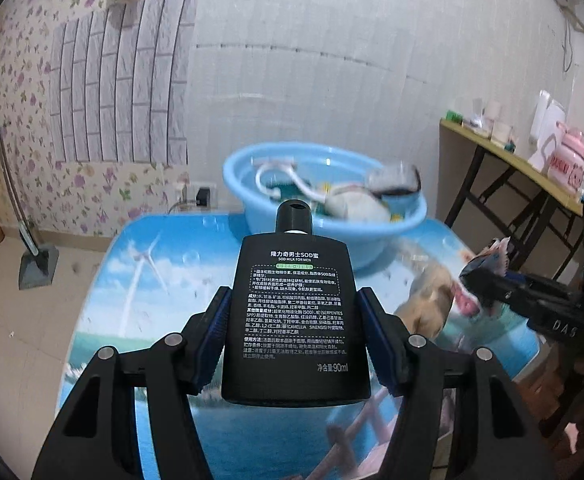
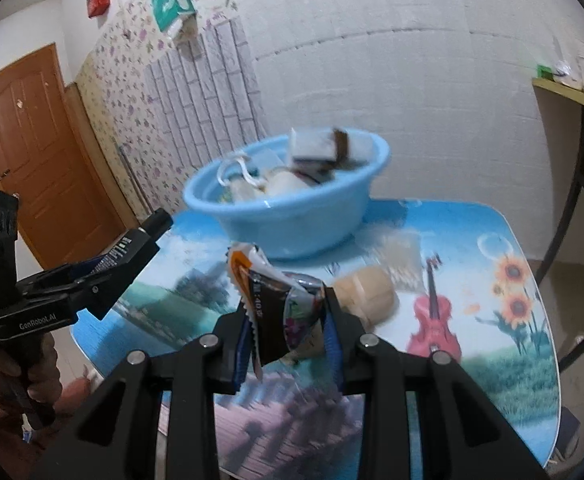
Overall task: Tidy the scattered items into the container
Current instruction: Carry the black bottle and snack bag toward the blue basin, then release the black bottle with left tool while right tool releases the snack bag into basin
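The black lotion bottle [image 1: 295,312] is sitting upright between the pads of the left gripper [image 1: 295,336], which is pinching it by its two narrow sides, clear of the table [image 1: 103,320]. The right gripper [image 2: 287,336] is squeezing a crinkled snack packet [image 2: 275,300] that is sticking up out of its jaws. Both are hanging short of the blue basin [image 2: 292,220], which is standing at the far end of the table and already holding a white cord, a small carton and other bits.

The step in hand looks like carrying both items over the basin. To do it well, each gripper should be passing above the near rim before letting go, low enough that the bottle is not bouncing out, and the two hands should be keeping apart so they are not knocking together over the bowl.

A tan roll [image 2: 366,292] and a clear wrapper [image 2: 402,260] are lying on the table near the basin, still to be tidied.

The right wrist view is showing a hand [image 2: 7,364] gripping the left tool's handle, a brown door and the bottle's side edge; the left wrist view alone is showing the bottle's printed label and a side table [image 1: 504,152] with pink jars.
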Demonstrator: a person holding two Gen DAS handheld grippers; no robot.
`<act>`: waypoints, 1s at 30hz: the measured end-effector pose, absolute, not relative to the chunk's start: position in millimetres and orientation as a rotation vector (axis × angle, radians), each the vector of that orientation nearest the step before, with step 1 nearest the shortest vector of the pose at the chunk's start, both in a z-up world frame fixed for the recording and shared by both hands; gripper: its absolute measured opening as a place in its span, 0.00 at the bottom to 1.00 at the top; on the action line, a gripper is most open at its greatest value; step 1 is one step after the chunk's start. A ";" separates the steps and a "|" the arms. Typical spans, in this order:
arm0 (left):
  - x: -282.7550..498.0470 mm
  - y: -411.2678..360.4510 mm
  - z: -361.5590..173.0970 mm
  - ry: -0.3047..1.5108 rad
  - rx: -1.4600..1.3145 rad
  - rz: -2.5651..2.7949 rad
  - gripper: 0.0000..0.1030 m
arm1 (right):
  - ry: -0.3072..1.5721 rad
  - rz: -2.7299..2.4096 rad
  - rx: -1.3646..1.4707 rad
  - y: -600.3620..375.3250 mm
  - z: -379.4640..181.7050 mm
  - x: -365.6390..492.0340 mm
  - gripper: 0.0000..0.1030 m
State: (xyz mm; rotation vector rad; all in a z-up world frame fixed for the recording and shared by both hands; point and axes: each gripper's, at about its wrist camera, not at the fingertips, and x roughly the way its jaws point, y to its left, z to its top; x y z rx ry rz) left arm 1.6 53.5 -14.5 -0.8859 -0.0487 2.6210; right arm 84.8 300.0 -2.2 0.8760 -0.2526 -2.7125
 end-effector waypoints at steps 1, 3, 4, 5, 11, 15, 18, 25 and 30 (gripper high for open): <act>-0.9 53.7 -9.7 -0.056 -0.881 2.621 0.60 | -0.253 -2.706 0.862 298.5 1.8 82.7 0.30; -7.6 55.0 -1.1 -0.066 -0.873 2.616 0.60 | -0.247 -2.694 0.834 294.9 10.2 76.3 0.30; -10.9 56.0 2.1 -0.067 -0.866 2.614 0.60 | -0.242 -2.692 0.829 293.1 12.5 73.4 0.30; -14.2 57.6 5.5 -0.065 -0.857 2.613 0.60 | -0.238 -2.689 0.823 291.2 15.2 69.4 0.30; -45.0 75.5 16.0 -0.052 -0.825 2.603 0.60 | -0.235 -2.677 0.818 287.5 19.4 42.1 0.30; -67.8 88.6 15.5 -0.043 -0.824 2.587 0.60 | -0.256 -2.687 0.809 295.6 21.1 25.3 0.30; -84.1 98.0 12.3 -0.035 -0.833 2.577 0.60 | -0.261 -2.694 0.814 301.0 21.1 8.9 0.30; -114.2 117.1 4.3 -0.010 -0.844 2.554 0.60 | -0.258 -2.674 0.839 303.6 13.9 -22.8 0.30; -131.4 125.1 -4.6 -0.009 -0.863 2.545 0.60 | -0.245 -2.656 0.838 300.9 10.1 -40.4 0.30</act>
